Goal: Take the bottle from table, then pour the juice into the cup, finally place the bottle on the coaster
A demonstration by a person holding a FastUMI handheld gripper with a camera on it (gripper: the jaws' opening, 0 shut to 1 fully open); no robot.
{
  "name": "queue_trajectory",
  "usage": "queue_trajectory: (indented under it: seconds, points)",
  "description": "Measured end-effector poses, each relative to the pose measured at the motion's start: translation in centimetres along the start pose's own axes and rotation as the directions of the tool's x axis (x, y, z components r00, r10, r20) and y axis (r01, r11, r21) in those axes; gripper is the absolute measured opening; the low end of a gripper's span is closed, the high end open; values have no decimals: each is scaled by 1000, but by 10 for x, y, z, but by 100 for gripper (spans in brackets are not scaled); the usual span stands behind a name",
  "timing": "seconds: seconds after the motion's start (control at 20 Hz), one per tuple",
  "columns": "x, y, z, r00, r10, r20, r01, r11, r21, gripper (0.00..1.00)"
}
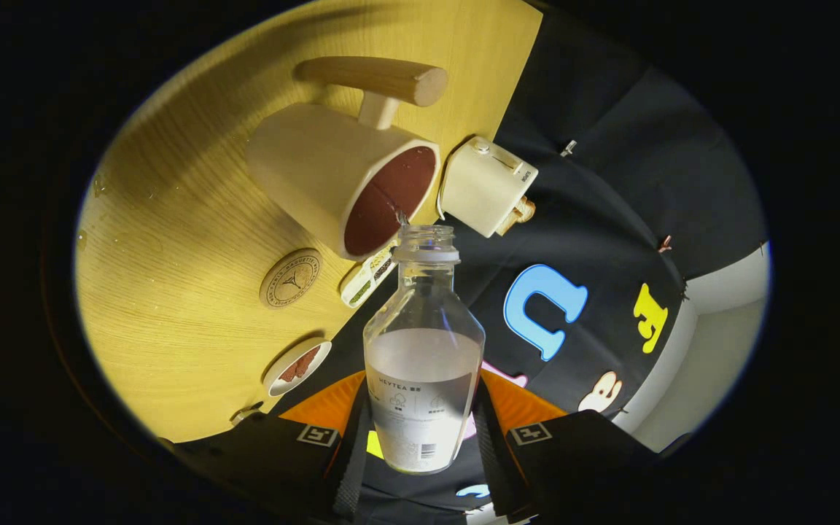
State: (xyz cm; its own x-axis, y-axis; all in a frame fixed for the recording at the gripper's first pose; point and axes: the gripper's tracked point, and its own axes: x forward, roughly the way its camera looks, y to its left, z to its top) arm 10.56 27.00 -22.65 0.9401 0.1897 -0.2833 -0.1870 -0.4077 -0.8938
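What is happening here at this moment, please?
A person is using a hand-held gripper that is shut on a clear bottle. The bottle is tipped so that its open mouth is at the rim of a cream cup with a wooden handle, and a thin stream of pale juice appears to pass into it. The bottle looks about half full. The round wooden coaster lies bare on the table beside the cup.

Showing one bottle (424,350), one cup (343,179), one round coaster (290,278), one cream box-shaped device (485,186), one small dish (297,367), two fingers (351,445) pressing the bottle.
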Motion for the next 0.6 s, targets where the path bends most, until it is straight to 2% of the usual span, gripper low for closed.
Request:
queue_trajectory:
  seconds: [0.6]
  points:
    - [7,-13,-3,1000,-24,16,25,991,-128,70]
